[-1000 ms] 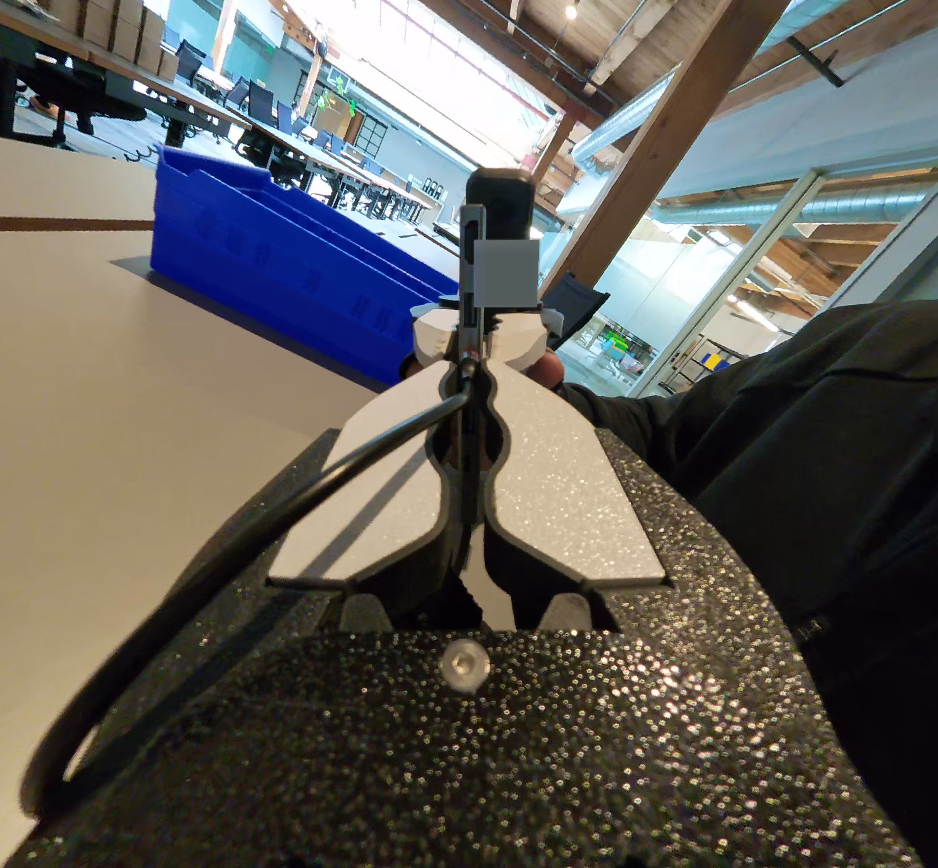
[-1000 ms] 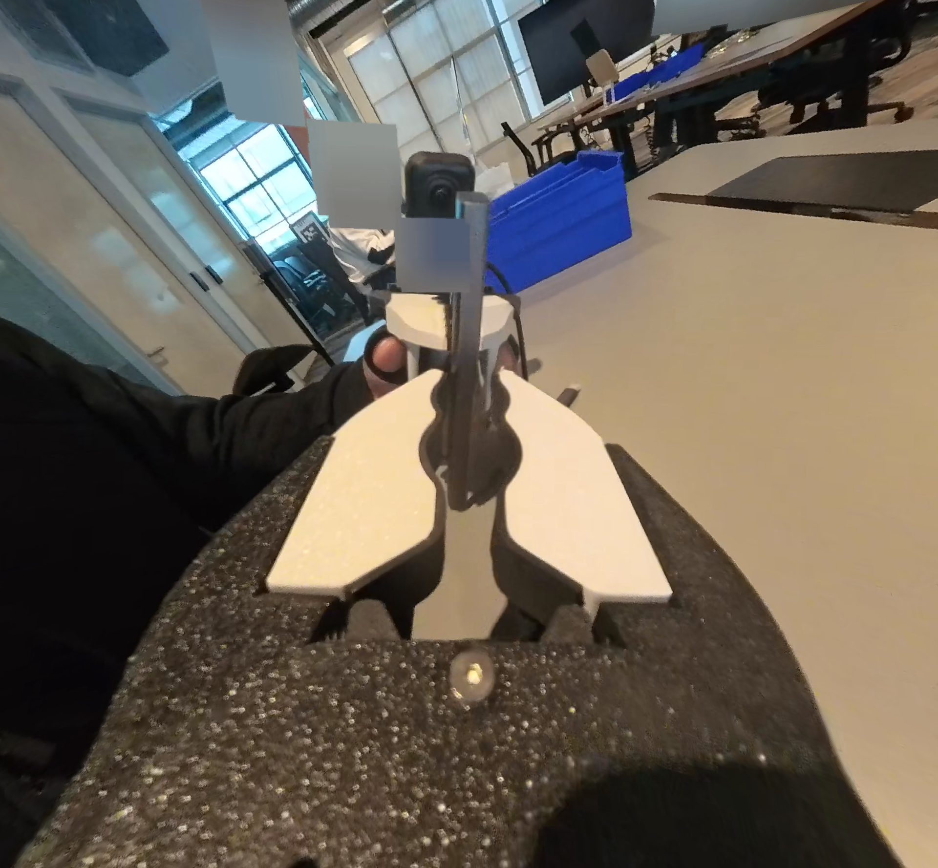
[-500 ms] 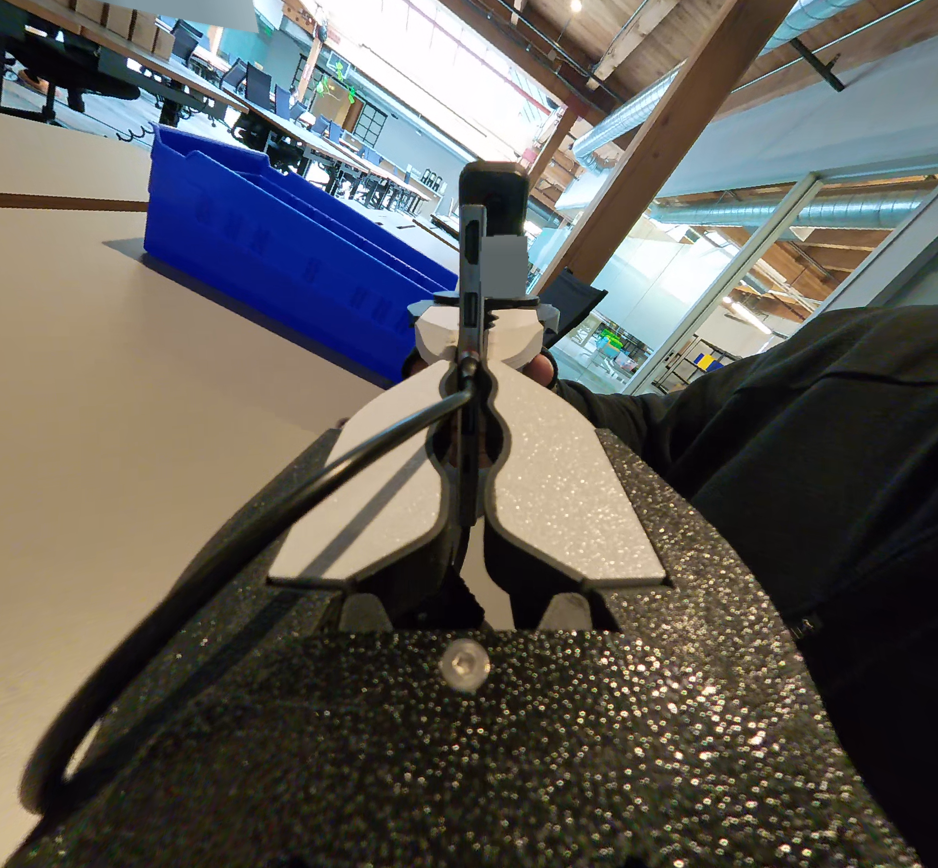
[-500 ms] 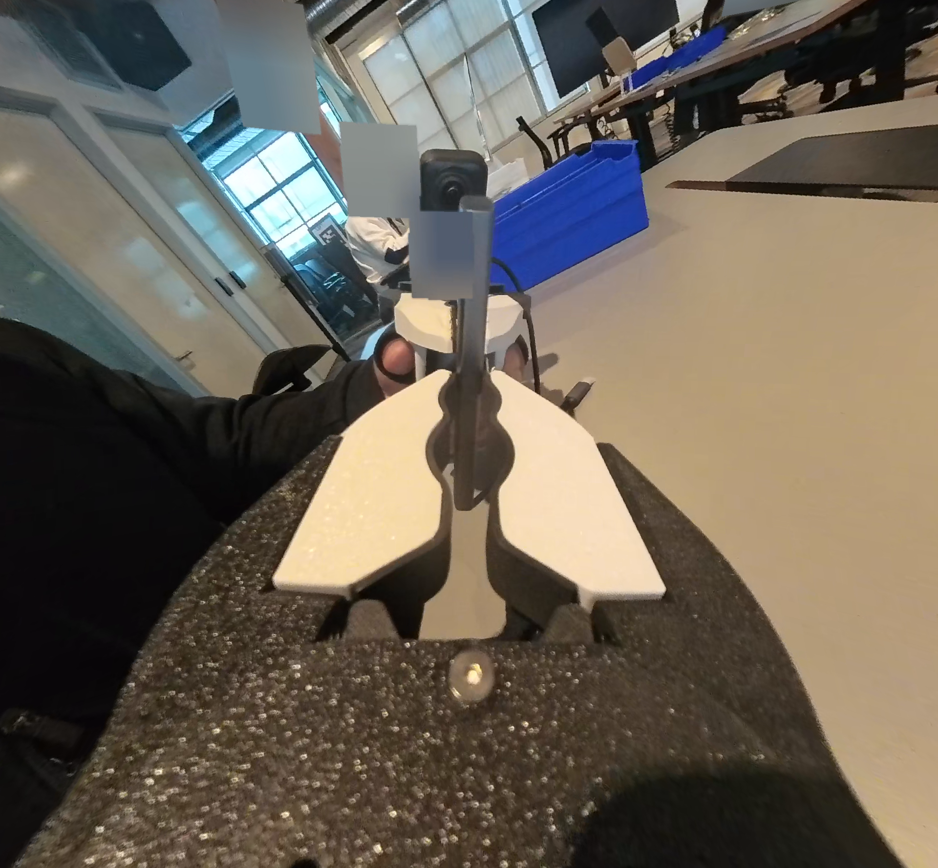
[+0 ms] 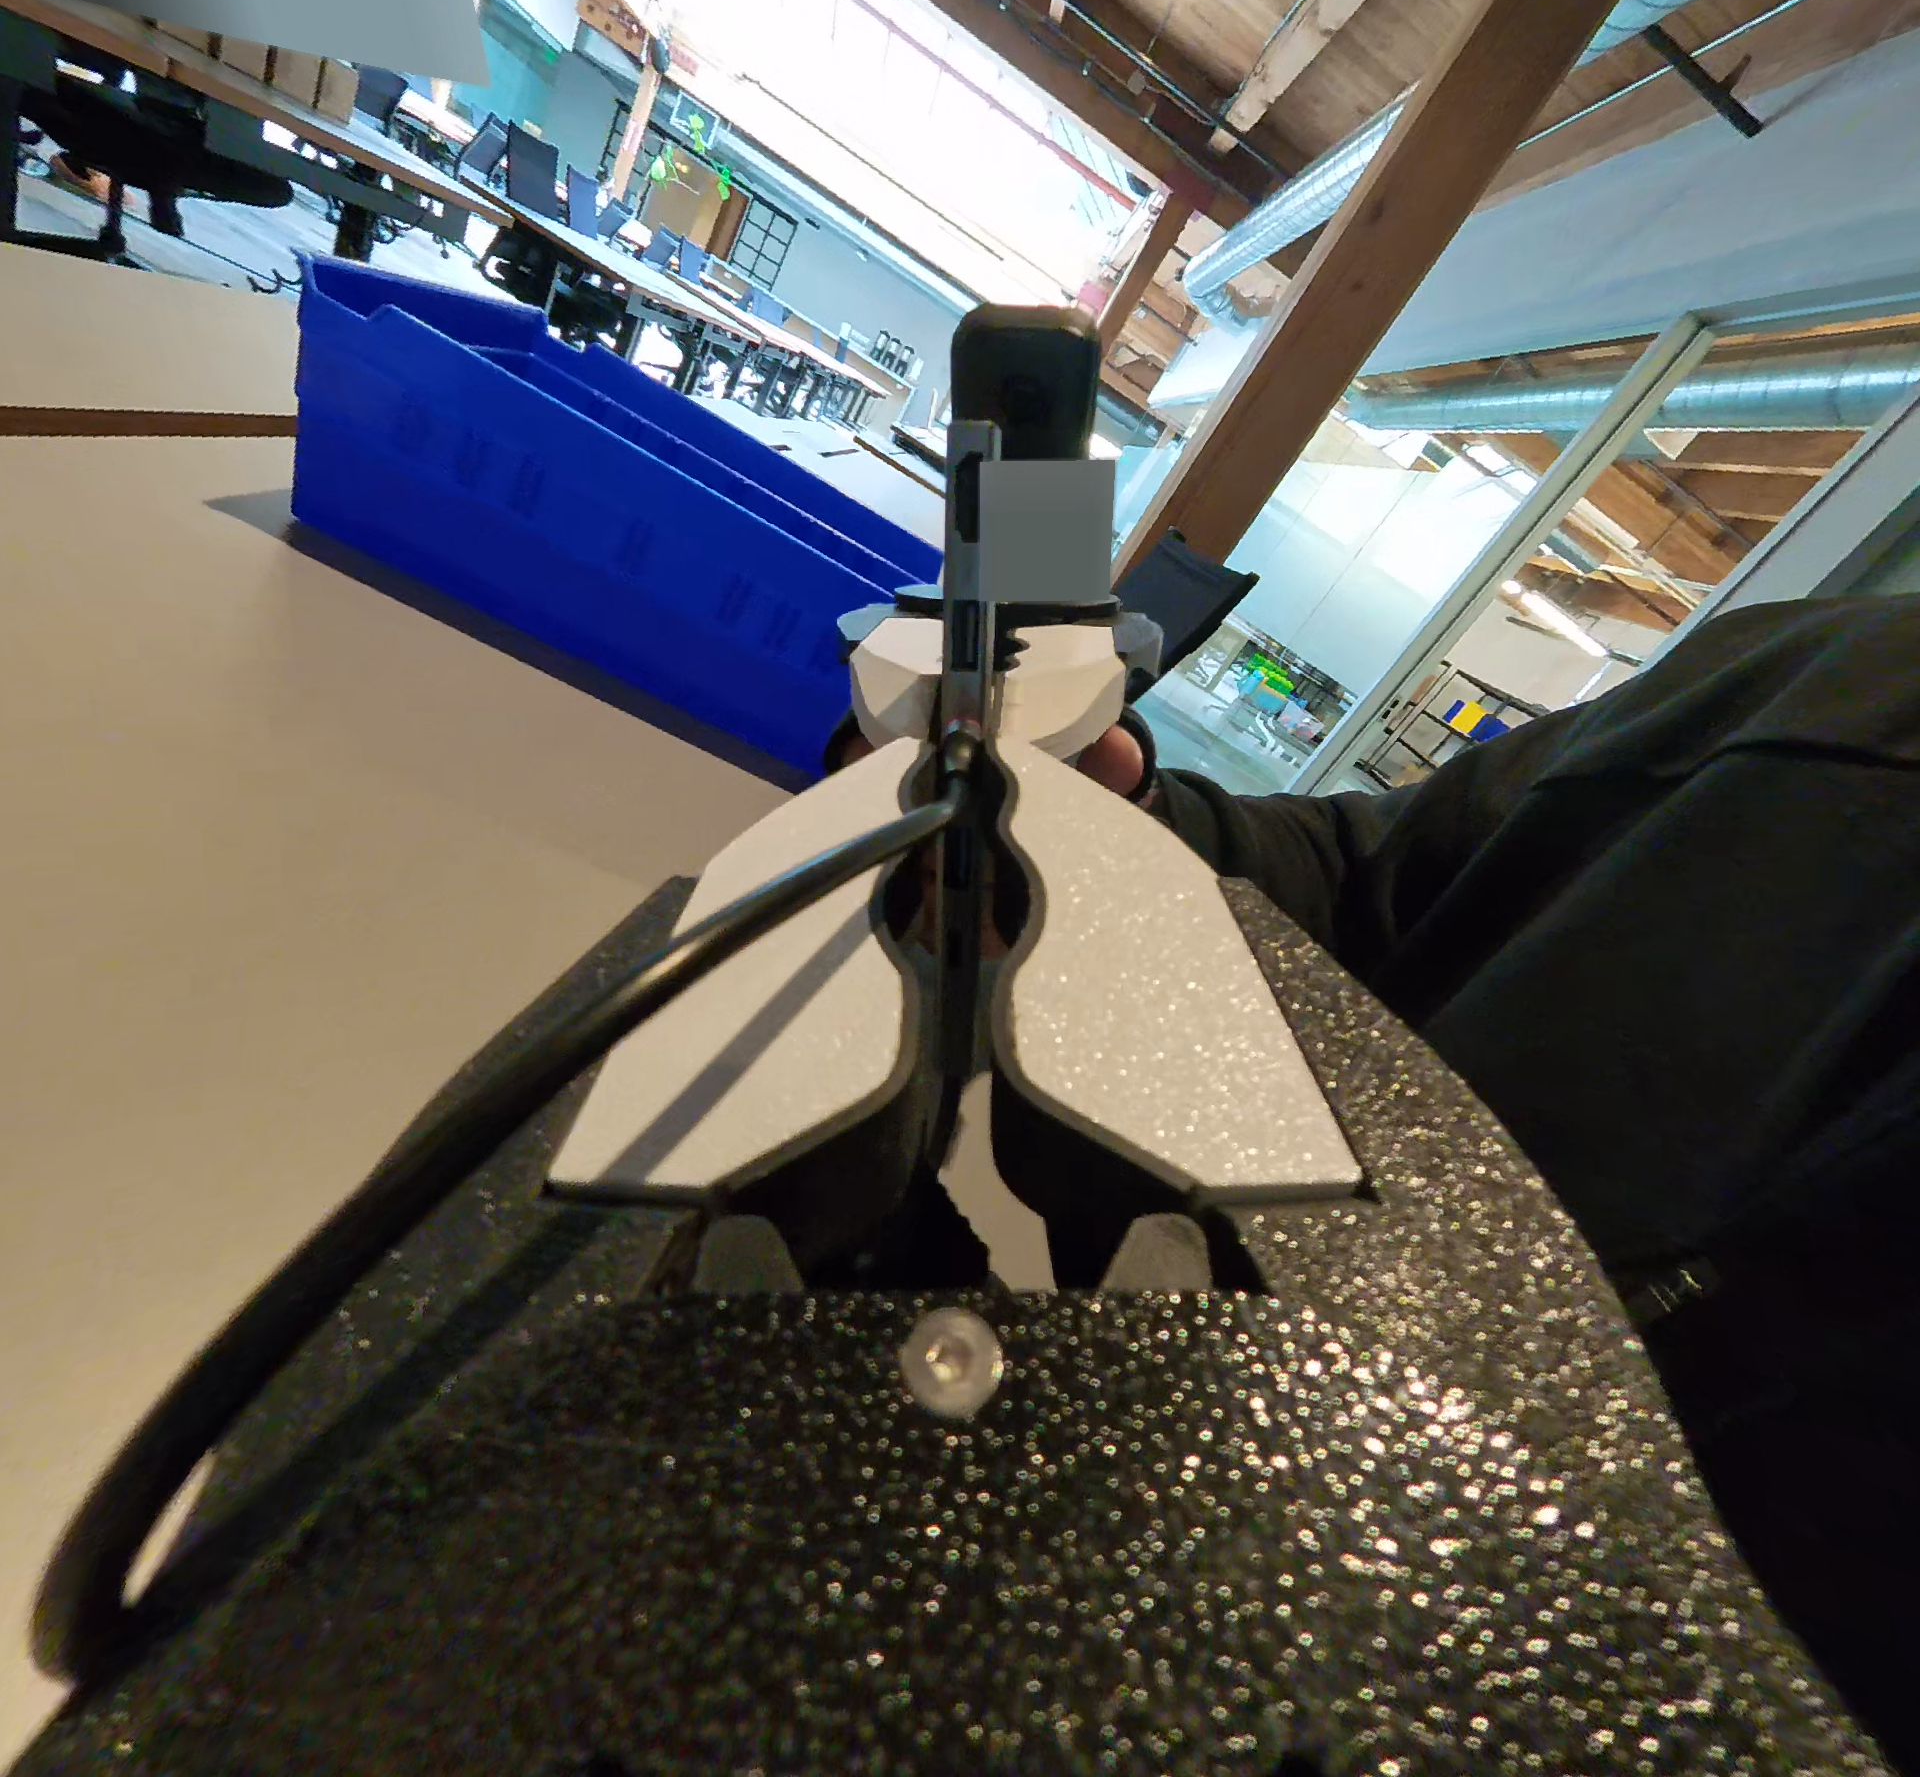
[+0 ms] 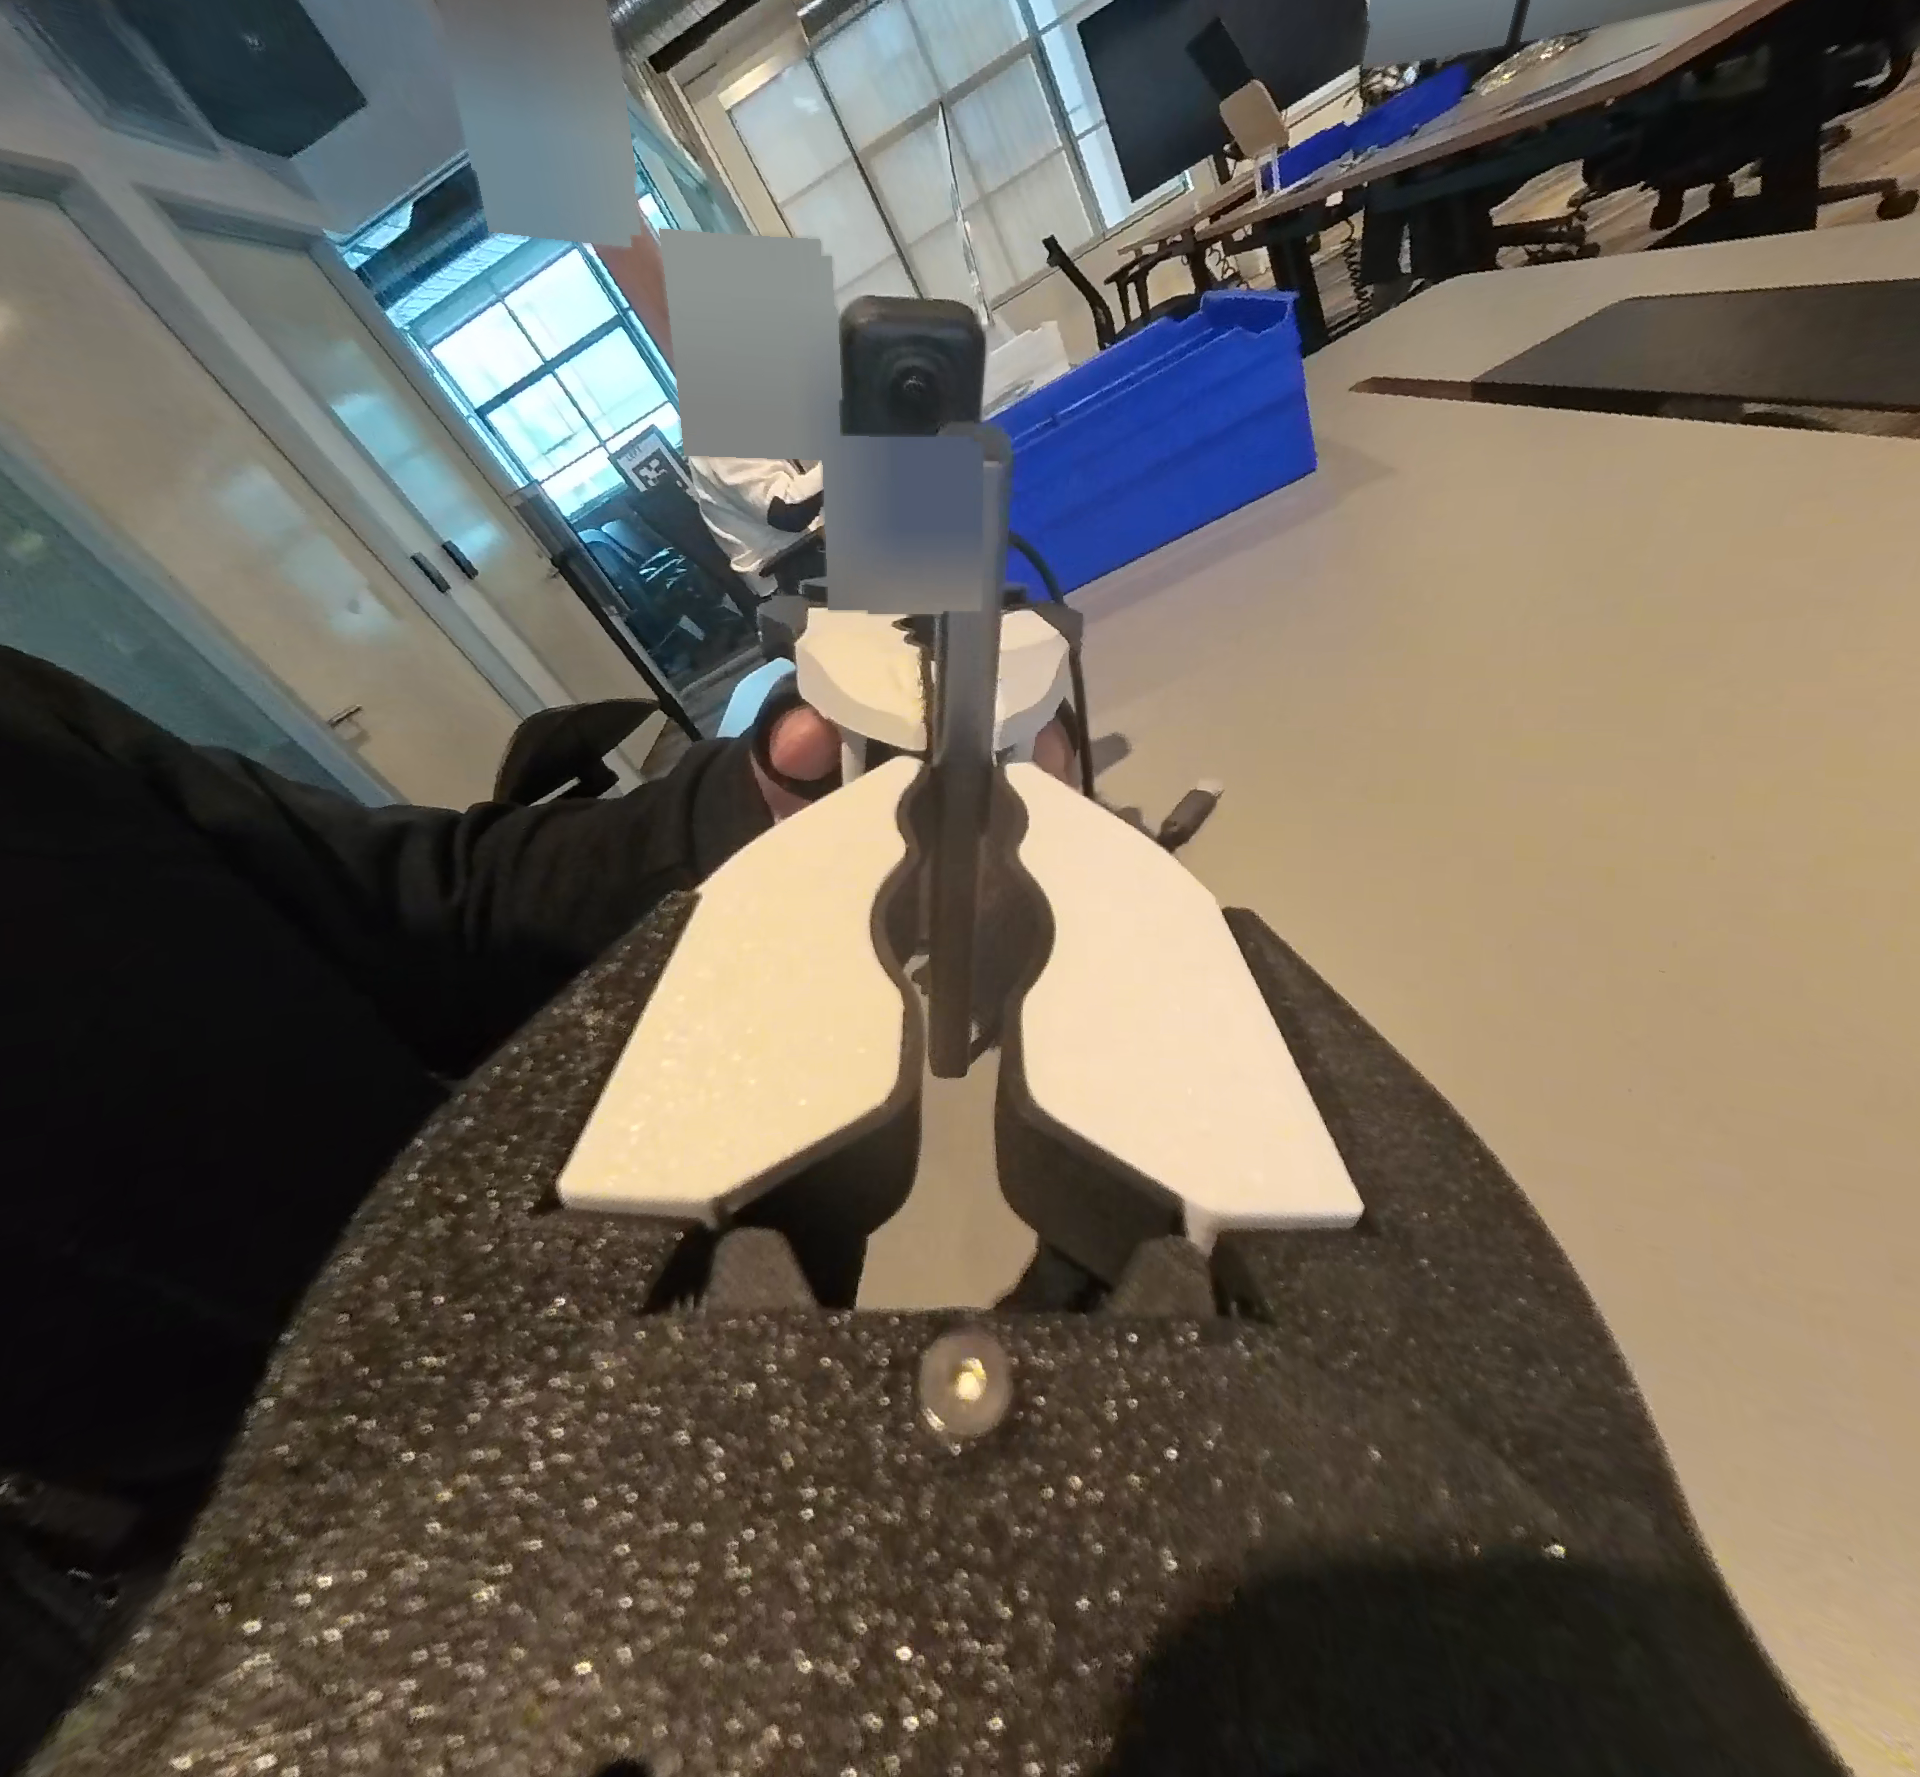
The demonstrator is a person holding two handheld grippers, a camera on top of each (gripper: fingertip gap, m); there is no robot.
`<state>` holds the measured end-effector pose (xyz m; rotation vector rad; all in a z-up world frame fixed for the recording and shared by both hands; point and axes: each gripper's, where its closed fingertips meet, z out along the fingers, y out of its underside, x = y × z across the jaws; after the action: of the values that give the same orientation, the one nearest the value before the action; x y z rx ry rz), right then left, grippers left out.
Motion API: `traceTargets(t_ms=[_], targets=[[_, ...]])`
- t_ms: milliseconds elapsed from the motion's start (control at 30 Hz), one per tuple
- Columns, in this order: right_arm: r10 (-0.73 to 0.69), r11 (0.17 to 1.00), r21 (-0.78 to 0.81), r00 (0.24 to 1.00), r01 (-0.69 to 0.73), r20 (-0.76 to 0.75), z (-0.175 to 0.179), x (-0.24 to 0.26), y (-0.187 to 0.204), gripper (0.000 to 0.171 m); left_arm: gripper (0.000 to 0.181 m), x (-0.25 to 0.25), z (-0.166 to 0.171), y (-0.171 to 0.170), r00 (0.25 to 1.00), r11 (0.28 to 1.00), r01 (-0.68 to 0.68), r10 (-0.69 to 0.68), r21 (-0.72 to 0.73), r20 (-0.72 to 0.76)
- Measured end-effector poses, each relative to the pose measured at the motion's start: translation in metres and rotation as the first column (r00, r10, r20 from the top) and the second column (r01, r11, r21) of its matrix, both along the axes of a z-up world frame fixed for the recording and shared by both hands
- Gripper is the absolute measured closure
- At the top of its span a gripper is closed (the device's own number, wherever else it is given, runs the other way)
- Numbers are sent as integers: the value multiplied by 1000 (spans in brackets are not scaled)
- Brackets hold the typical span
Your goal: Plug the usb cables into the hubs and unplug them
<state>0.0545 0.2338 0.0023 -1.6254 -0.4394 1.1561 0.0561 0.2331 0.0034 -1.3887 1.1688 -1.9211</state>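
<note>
A thin grey USB hub (image 5: 964, 584), seen edge-on with ports along its edge, stands between my two grippers, which face each other. My left gripper (image 5: 961, 792) is shut on its near end. A black cable (image 5: 623, 989) leaves the hub at the fingertips and loops back to the lower left. My right gripper (image 6: 961, 782) is shut on the same hub (image 6: 971, 688) from the other end. Beyond it the black cable (image 6: 1075, 688) hangs down, and a loose USB plug (image 6: 1193, 808) lies on the table.
A blue plastic bin (image 5: 540, 501) stands on the beige table (image 5: 260, 844) behind the grippers; it also shows in the right wrist view (image 6: 1153, 470). A dark mat (image 6: 1714, 345) lies at the far right. A person's black sleeve (image 5: 1558, 896) fills one side. My left and right fingertips are right by each other.
Both grippers stay shut on the hub. The held pair has shifted and tilted a little, so the bin and background sit slightly differently. The cable loop keeps its shape.
</note>
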Motion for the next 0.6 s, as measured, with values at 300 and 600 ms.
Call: traceTargets(t_ms=[300,600], targets=[[-151,981,111,987,156,-57,24,25,6,162,148,0,4,7,1000,997,-19,18,-70,-9],[-482,730,473,862,494,-157,120,98,-24,162,151,-12,30,4,994,999,-38,37,8,104]])
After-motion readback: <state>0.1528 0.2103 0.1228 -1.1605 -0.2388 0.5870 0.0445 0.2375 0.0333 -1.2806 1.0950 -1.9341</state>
